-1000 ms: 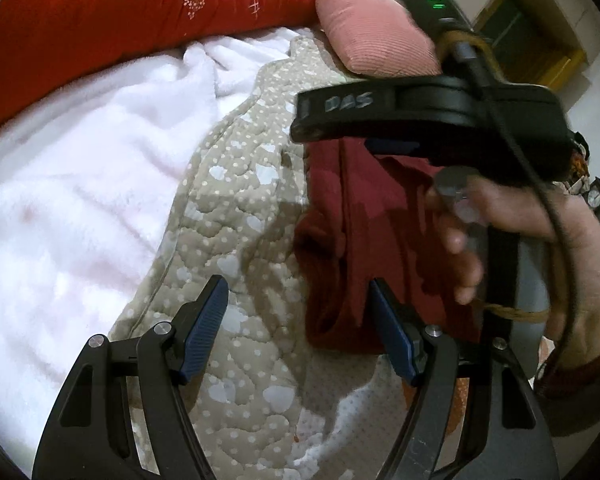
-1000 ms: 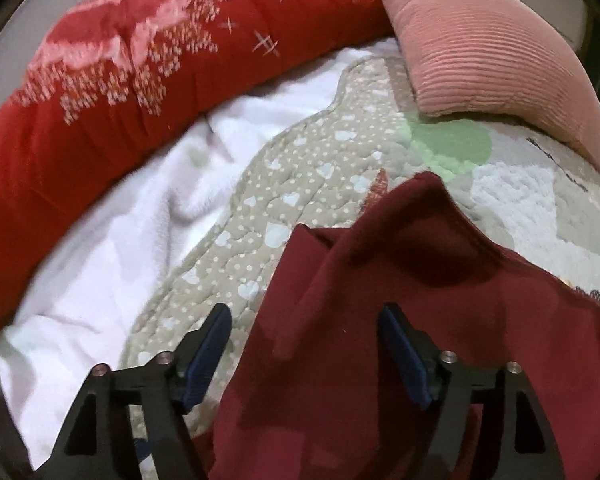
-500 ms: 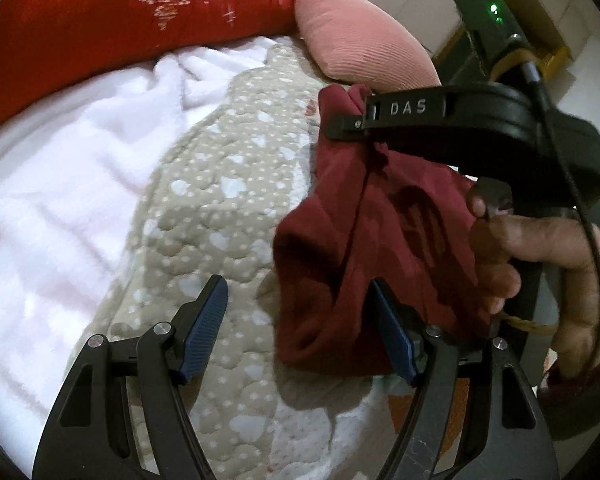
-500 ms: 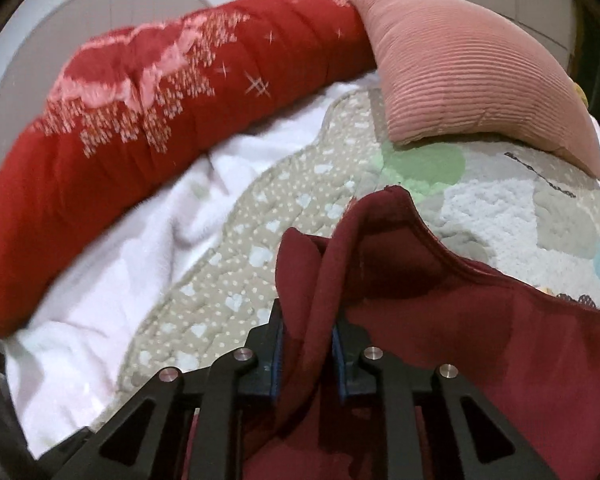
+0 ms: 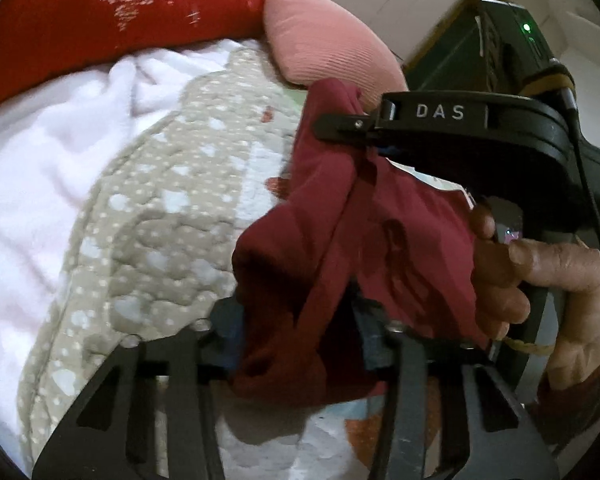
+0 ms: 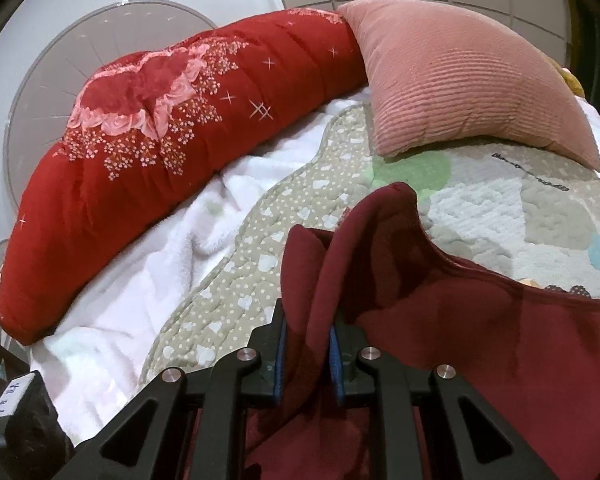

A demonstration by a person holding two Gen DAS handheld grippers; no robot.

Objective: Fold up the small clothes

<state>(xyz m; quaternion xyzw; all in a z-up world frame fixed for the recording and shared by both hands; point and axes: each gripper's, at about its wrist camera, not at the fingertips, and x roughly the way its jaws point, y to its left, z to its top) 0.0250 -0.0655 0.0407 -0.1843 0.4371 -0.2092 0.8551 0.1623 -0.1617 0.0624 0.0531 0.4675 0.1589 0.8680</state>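
Note:
A dark red garment (image 5: 320, 240) hangs bunched above the quilted mat (image 5: 152, 216). In the left wrist view my left gripper (image 5: 296, 334) has its jaws closing, and its blue pads press a thick fold at the garment's lower edge. My right gripper (image 5: 352, 136) comes in from the right in a person's hand (image 5: 540, 272) and pinches the garment's upper edge. The right wrist view shows that gripper (image 6: 306, 344) shut on a raised fold of the garment (image 6: 480, 340), whose remainder spreads to the lower right.
A long red quilt roll (image 6: 160, 140) lies along the back left, with a pink ribbed cushion (image 6: 460, 80) at the back right. A white fleece blanket (image 6: 140, 280) borders the patterned mat (image 6: 260, 248) on the left. Behind stands a white wall with a round panel (image 6: 40, 80).
My right gripper went from open to shut on the garment's edge and lifted it. My left jaws, wide apart before, have closed in on the hanging fold.

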